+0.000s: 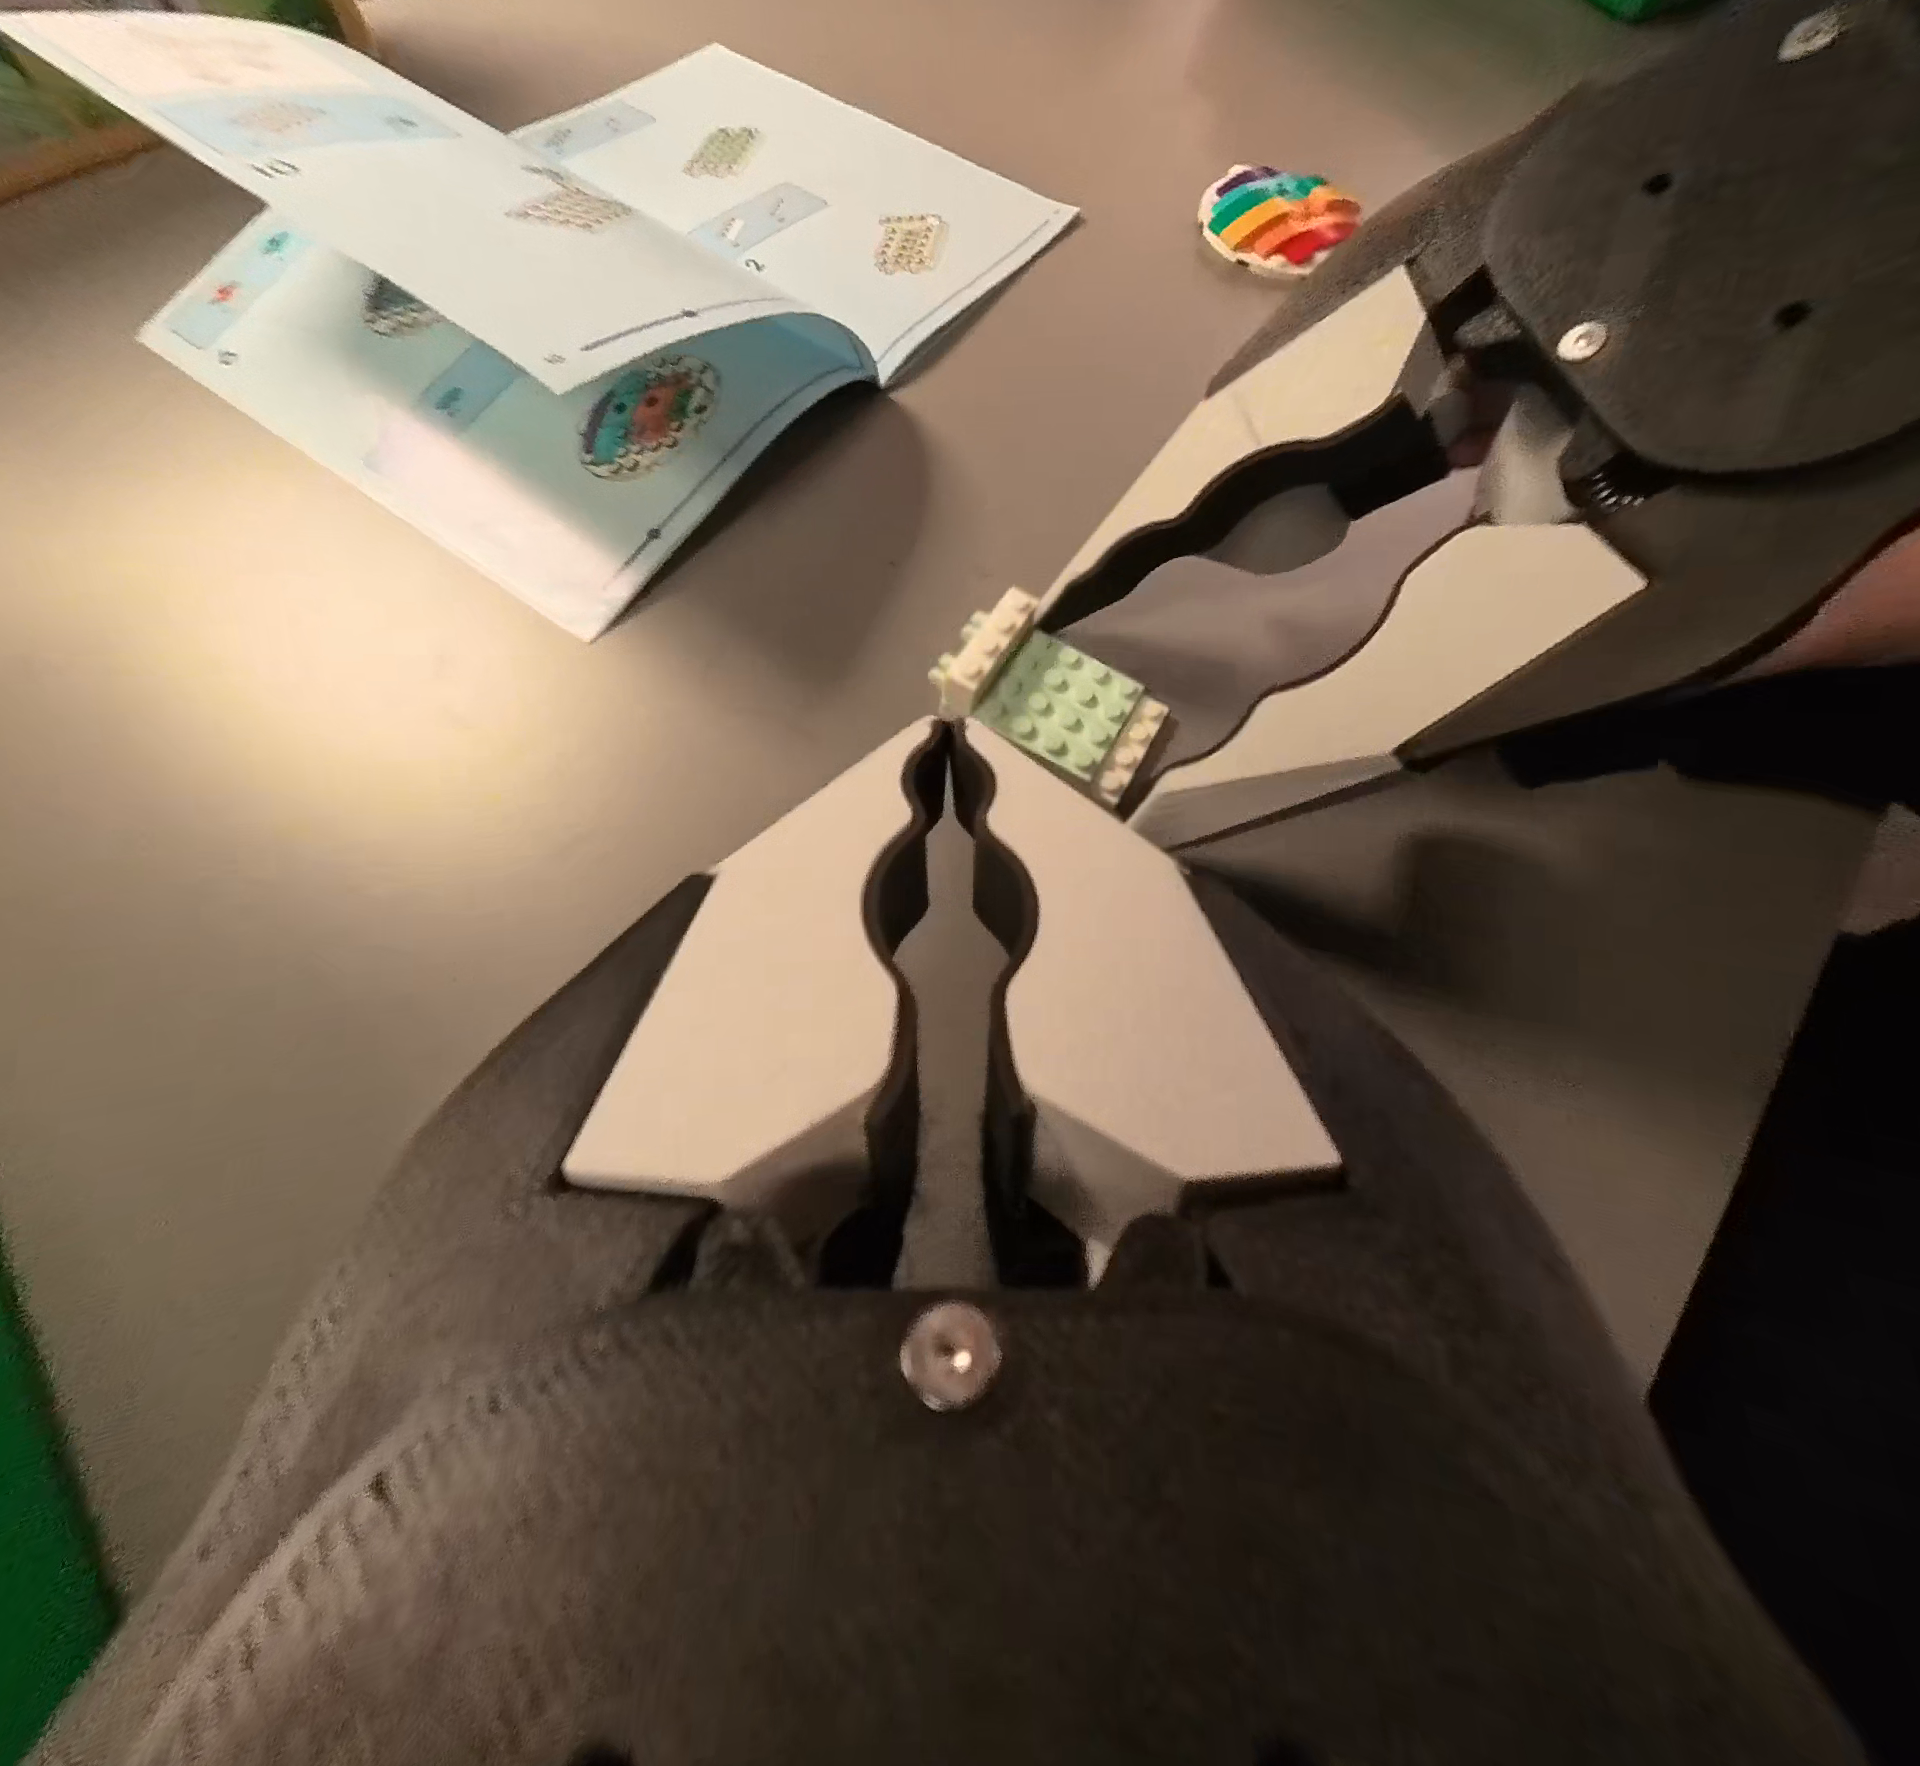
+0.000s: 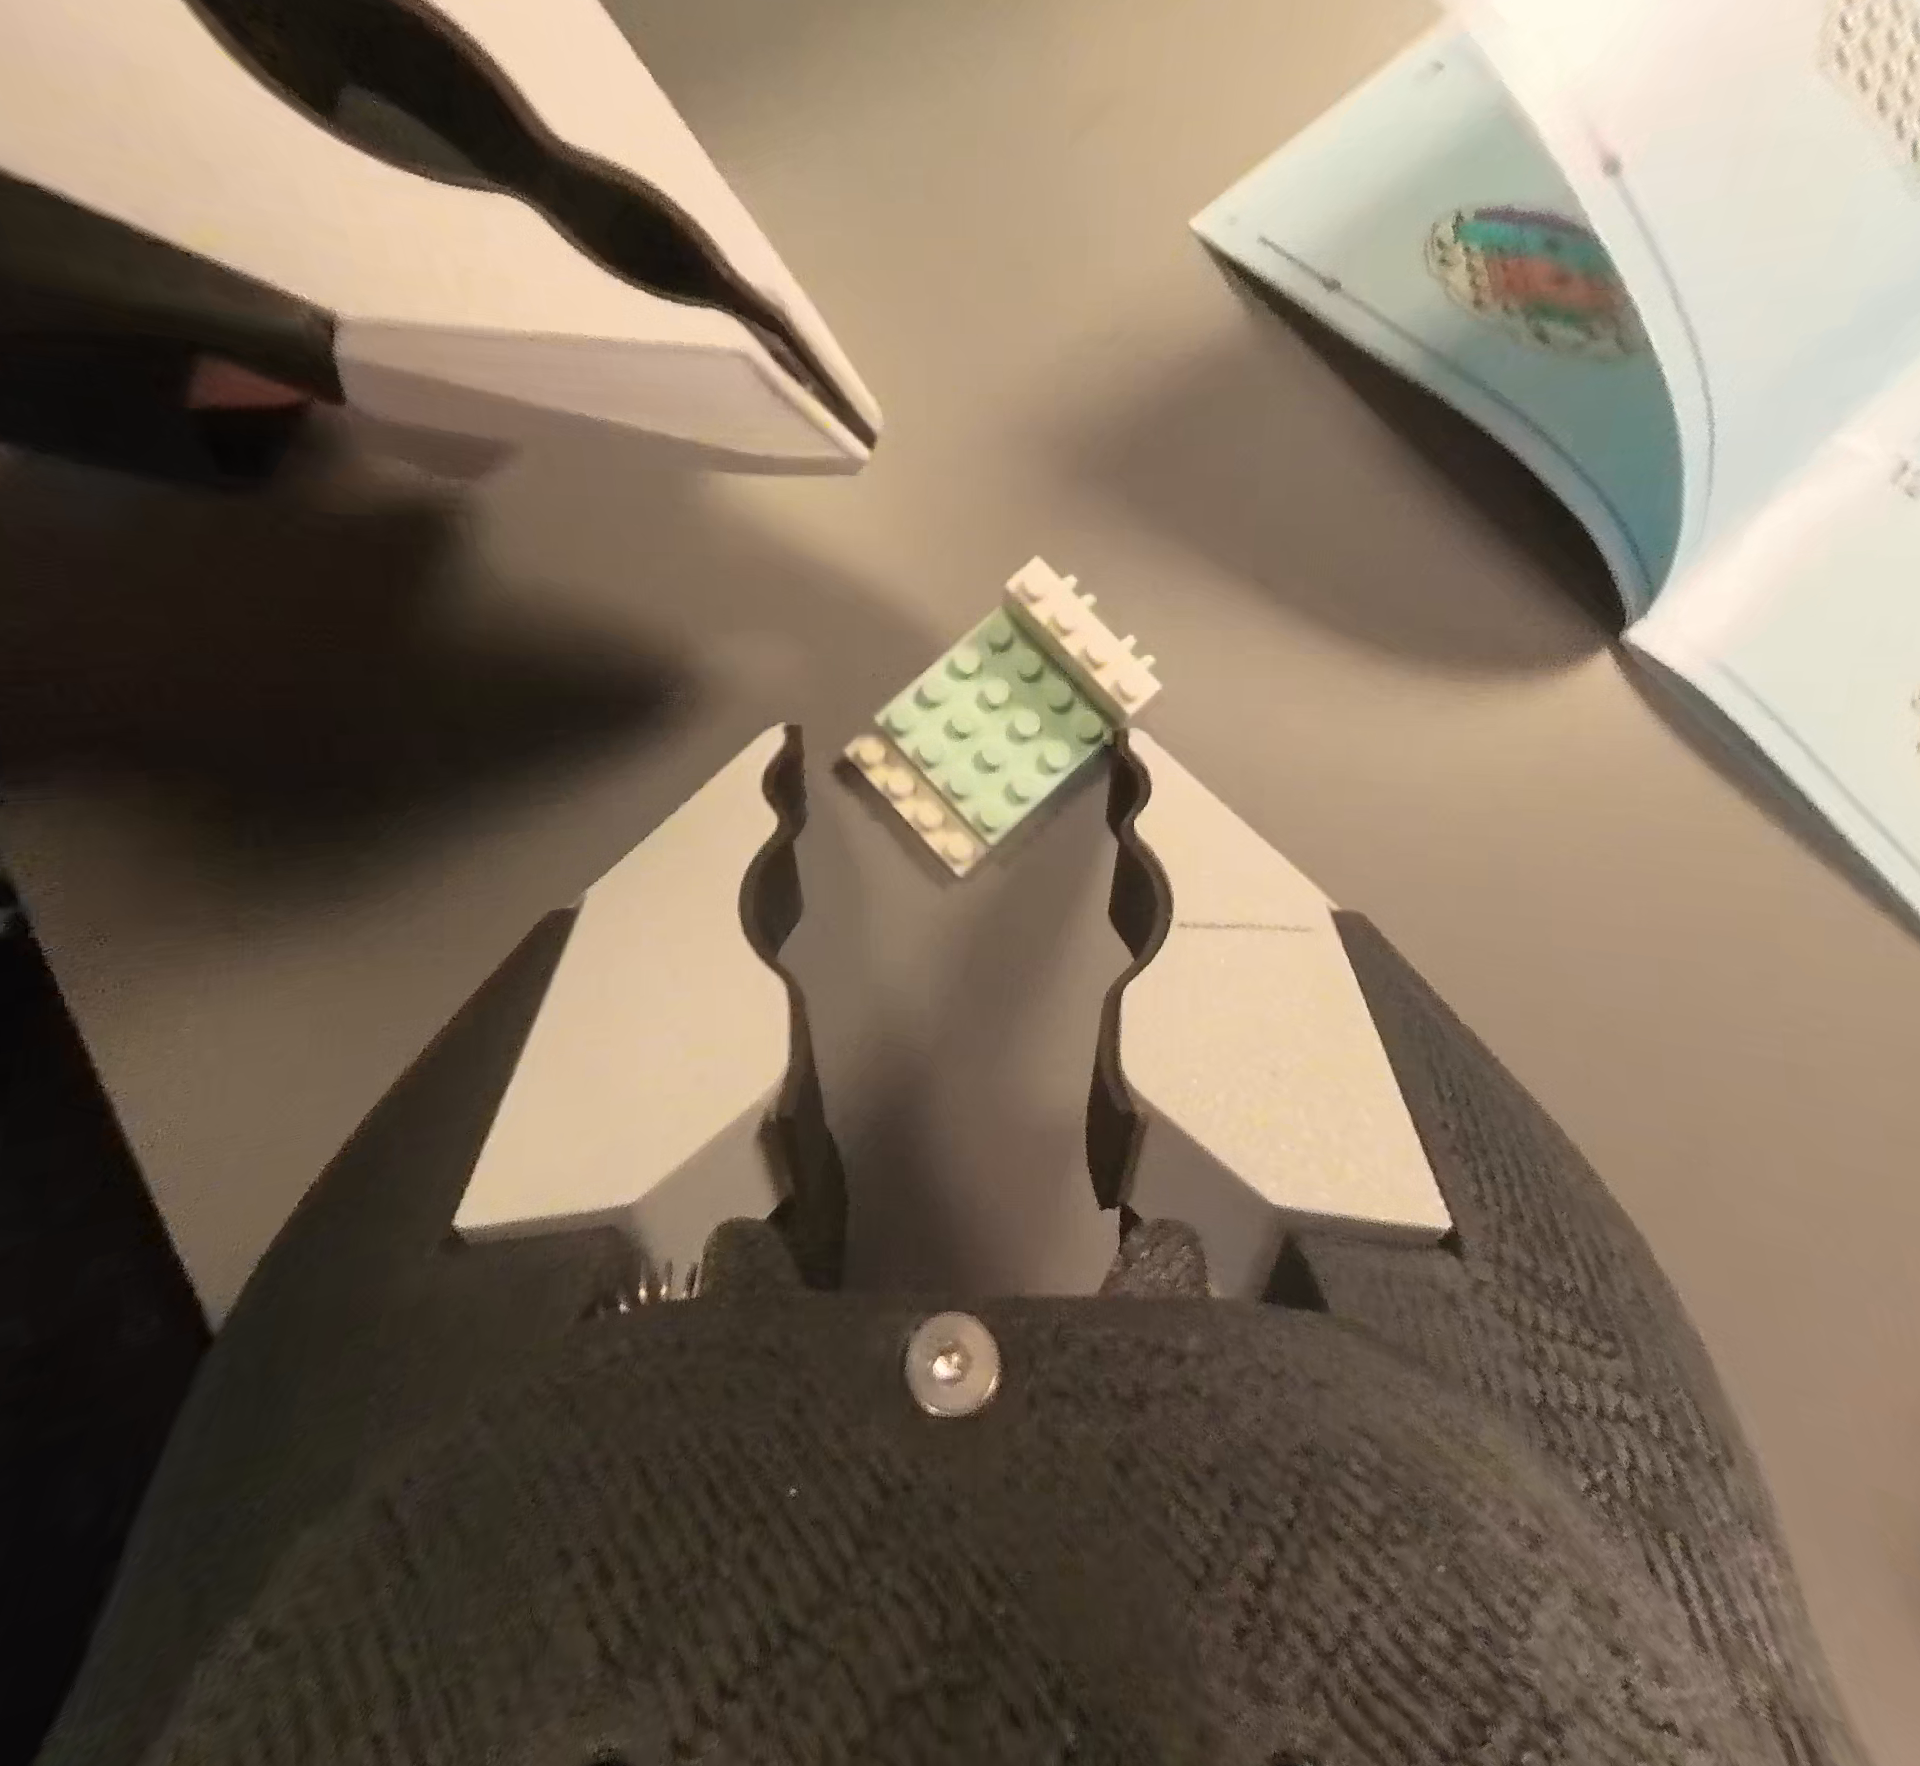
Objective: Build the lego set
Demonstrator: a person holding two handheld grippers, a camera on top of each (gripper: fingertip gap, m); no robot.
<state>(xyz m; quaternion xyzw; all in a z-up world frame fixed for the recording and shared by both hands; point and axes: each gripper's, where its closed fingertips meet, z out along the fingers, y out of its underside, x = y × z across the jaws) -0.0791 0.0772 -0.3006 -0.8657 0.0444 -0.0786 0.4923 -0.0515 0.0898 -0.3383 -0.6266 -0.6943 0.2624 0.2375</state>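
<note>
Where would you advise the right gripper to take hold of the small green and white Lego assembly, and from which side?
Probably across the light green plate's two long bare edges, coming from above. The white bricks occupy both ends, so the sides are the free flat faces. The open right gripper already nearly straddles it.

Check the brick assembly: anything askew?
Yes. The white brick row at the far edge of the green plate sits tilted, not flush, so it looks only partly seated. The white strip at the near edge lies flat.
</note>
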